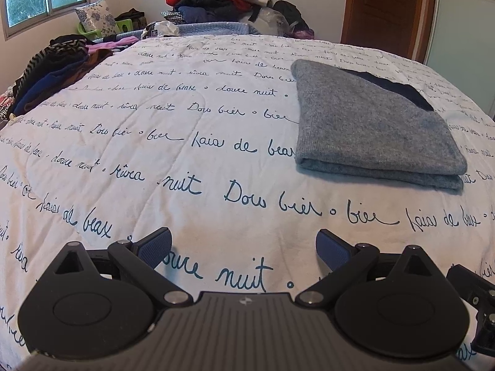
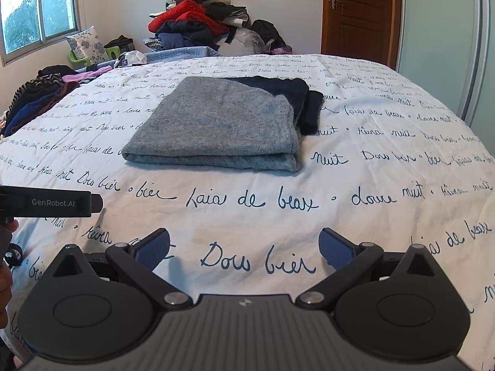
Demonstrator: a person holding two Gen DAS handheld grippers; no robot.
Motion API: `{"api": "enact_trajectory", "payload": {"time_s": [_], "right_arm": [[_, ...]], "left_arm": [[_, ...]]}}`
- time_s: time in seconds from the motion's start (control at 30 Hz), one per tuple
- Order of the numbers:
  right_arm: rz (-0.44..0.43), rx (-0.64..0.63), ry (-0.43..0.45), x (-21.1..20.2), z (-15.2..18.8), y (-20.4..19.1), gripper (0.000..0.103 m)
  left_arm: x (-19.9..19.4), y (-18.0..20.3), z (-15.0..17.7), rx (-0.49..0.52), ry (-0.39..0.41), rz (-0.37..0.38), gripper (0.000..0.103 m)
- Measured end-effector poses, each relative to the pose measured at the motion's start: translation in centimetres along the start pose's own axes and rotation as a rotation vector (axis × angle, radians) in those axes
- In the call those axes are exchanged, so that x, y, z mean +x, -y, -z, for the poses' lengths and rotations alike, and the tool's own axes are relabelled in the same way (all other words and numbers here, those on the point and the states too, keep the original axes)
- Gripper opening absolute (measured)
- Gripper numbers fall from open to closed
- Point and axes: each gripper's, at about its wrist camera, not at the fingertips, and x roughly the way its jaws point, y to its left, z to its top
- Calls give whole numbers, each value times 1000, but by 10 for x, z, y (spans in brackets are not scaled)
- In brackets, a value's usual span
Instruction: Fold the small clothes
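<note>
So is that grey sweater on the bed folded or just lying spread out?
Folded. The grey sweater lies as a neat rectangle on the bed, with stacked layers showing along its near edge.

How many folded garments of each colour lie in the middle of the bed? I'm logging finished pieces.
Grey folded garment: 1
Dark folded garment, partly under the grey one: 1
Total: 2
Both grippers, left and right, are open and hold nothing.

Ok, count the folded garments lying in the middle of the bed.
2: a folded grey knit garment on top, and a dark navy folded garment beneath it, sticking out at its far right. More could be hidden underneath.
</note>
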Motion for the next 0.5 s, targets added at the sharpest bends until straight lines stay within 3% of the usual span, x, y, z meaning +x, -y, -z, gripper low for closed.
{"api": "enact_trajectory", "payload": {"time_s": [0.5], "right_arm": [[-23,21,-19,7,3,5,103]], "left_arm": [[6,-1,-1,-9,-19,-17,98]]}}
